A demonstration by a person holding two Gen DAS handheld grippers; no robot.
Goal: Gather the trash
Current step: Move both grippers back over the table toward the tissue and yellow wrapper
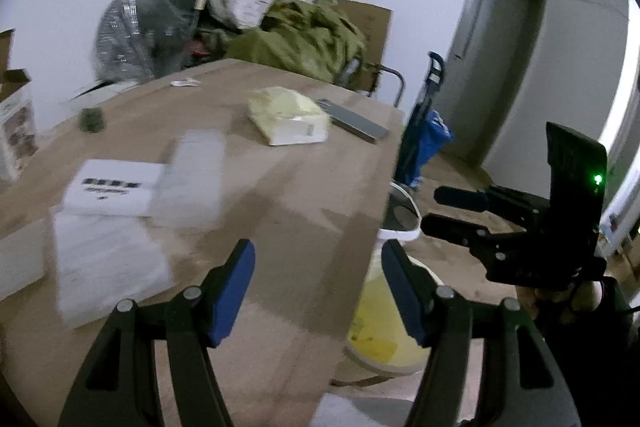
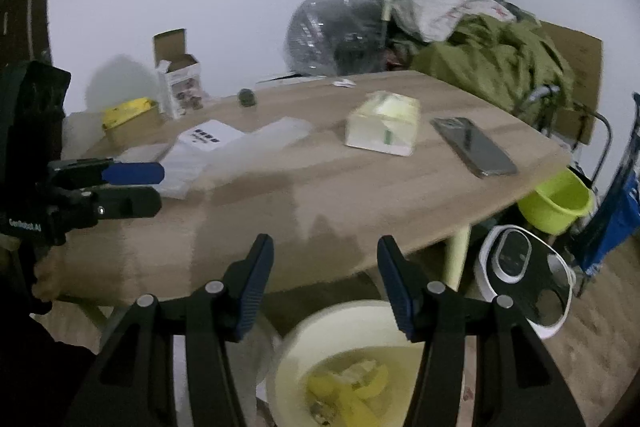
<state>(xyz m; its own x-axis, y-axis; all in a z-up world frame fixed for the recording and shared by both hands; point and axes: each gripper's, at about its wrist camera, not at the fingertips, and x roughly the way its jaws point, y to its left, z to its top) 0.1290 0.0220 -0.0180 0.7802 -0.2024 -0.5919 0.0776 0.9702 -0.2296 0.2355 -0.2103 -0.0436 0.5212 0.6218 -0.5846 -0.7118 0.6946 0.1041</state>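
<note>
Empty claws (image 2: 326,281) over cluttered table (image 2: 320,195)

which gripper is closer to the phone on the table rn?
Right, by a modest margin. The right gripper hangs off the table's near edge, phone ahead to its right. The left gripper sits farther left, by the papers.
</note>
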